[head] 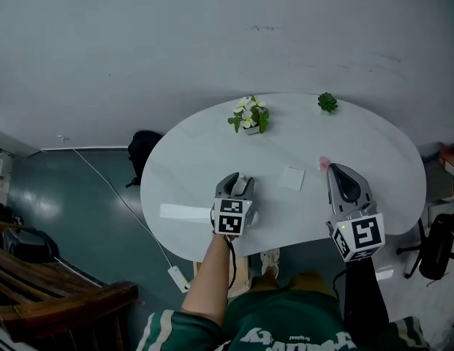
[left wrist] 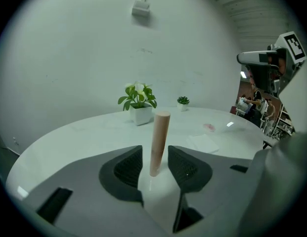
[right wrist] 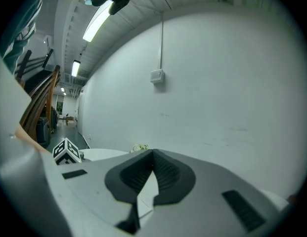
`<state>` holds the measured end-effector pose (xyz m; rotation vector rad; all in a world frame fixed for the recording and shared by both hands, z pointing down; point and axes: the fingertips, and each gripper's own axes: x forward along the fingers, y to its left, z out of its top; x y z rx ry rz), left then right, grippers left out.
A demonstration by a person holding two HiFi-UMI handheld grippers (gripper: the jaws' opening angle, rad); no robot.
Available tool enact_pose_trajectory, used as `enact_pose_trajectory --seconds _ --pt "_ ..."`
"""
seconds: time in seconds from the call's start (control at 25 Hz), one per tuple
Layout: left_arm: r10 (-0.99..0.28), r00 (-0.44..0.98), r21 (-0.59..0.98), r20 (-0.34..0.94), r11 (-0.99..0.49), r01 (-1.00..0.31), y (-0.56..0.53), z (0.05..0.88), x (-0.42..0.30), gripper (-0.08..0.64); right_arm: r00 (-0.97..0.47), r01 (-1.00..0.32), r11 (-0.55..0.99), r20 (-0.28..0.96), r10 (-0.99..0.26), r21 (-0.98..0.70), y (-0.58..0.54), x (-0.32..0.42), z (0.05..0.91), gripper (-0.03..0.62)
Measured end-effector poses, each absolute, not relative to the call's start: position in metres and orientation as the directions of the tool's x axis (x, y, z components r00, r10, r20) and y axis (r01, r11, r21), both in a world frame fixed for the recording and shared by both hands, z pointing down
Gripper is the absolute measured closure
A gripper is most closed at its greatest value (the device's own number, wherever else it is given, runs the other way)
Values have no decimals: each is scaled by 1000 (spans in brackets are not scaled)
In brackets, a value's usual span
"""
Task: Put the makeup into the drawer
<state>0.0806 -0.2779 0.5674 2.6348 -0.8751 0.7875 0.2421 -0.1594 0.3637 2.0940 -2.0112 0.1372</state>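
Potted plant [left wrist: 141, 113] beyond upright makeup tube [left wrist: 159, 139]

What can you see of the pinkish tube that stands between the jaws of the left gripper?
The tube is a smooth, matte, pinkish-beige cylinder with a flat top; it looks like plastic, and no print shows. It stands upright on the white table, its base on the surface. It is between the jaws of the left gripper, whose dark ribbed pads seem just clear of it on both sides. Nothing else touches it.

Pink speck [head: 323, 164] — too small to tell.
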Motion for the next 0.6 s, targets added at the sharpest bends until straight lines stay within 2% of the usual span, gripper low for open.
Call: enact_pose_trajectory --seconds 0.08,0.32,0.6 --pt "-489 661 50 569 -781 -622 -280 569 79 484 50 -994 -26 230 -972 107 -159 242 363 589" --pt "-509 671 35 539 -782 -622 -279 555 78 487 60 -994 -36 224 -973 107 -159 248 362 589" --pt "-547 694 -34 468 -796 -604 -276 497 85 488 70 -994 -50 205 -976 102 -158 250 355 589"
